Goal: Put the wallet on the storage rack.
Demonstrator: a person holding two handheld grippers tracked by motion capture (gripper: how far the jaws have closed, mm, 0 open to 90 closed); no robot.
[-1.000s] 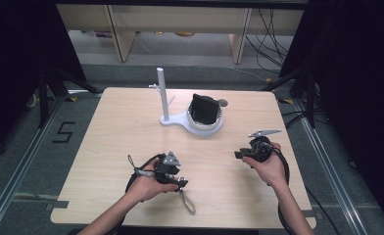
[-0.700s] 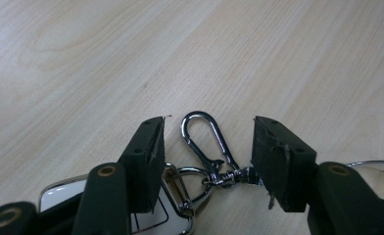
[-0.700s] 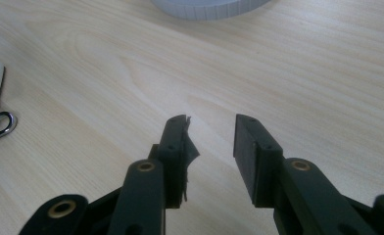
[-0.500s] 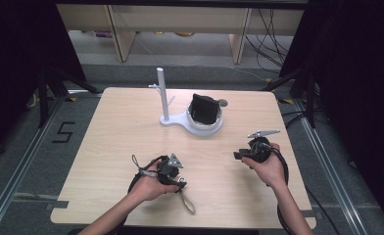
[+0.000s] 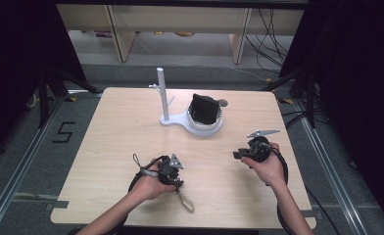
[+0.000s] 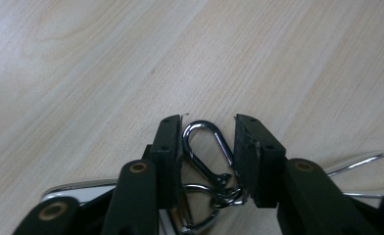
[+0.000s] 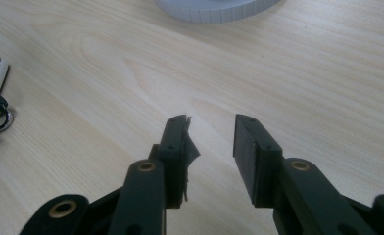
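Note:
A silver carabiner clip [image 6: 204, 152] lies on the pale wooden table [image 5: 121, 127] between the jaws of my left gripper [image 6: 207, 122]. Those jaws have just been closing, and both pads now touch the clip's sides. Small silver rings [image 6: 214, 193] hang from the clip's lower end. From above, my left gripper [image 5: 174, 172] points down at the table near the front edge, and a beige strap [image 5: 185, 200] trails out beside it. My right gripper [image 7: 209, 122] hovers open over bare wood, with nothing between its jaws. It sits right of centre in the high view [image 5: 240, 155].
A white stand [image 5: 163, 95] with an upright post and a round base [image 5: 204, 128] sits at the table's far middle. A black object [image 5: 204, 108] rests in that base. Dark frame legs and cables surround the table. The base's rim [image 7: 214, 10] lies ahead of the right gripper.

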